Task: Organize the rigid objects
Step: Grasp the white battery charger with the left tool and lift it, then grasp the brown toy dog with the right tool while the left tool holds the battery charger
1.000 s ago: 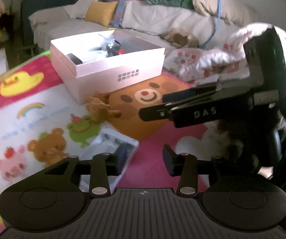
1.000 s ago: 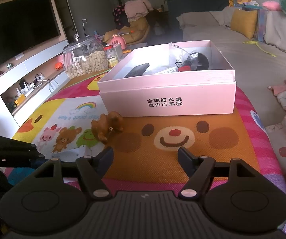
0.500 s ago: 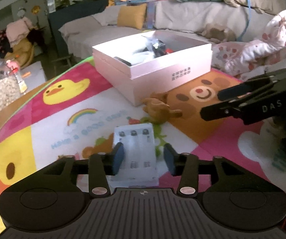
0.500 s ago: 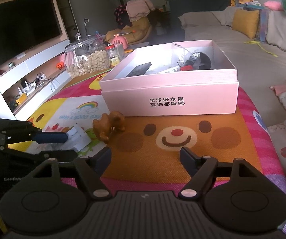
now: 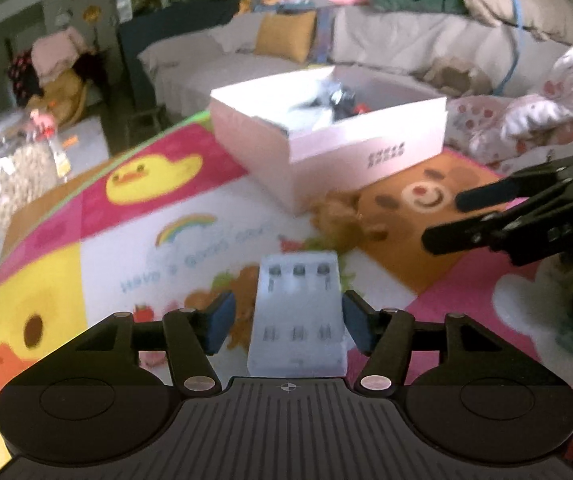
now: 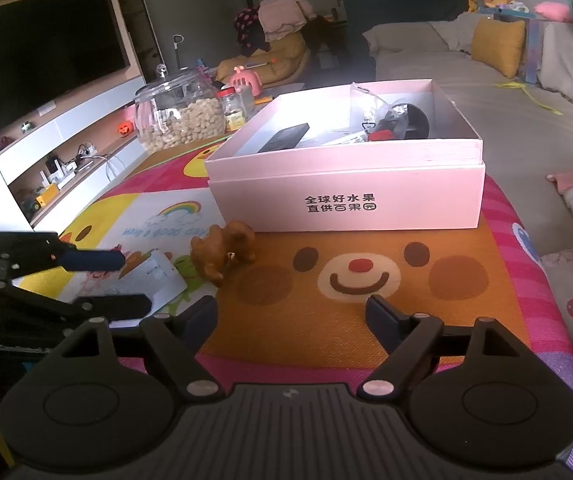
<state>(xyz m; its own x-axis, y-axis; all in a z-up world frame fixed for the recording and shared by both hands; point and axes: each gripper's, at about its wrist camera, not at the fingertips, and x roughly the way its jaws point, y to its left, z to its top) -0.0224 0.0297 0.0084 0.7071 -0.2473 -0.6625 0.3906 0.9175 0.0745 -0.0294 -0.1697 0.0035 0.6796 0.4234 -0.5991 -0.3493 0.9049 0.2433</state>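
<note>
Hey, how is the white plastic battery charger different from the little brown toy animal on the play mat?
The white plastic battery charger is flat and boxy, with slots on top; the small brown toy animal is rounded and lumpy. The charger lies between the open fingers of the left gripper, apart from the pink cardboard box; the toy sits close to the box front, with no gripper around it. Both rest on the cartoon play mat.

A large glass jar (image 6: 178,114) of pale round snacks stood at the upper left of the right wrist view, beside a dark television (image 6: 42,60) on the wall. A mustard cushion (image 6: 496,46) lay on the grey sofa (image 6: 414,48) at upper right. A cartoon play mat (image 6: 366,320) covered the foreground.
</note>
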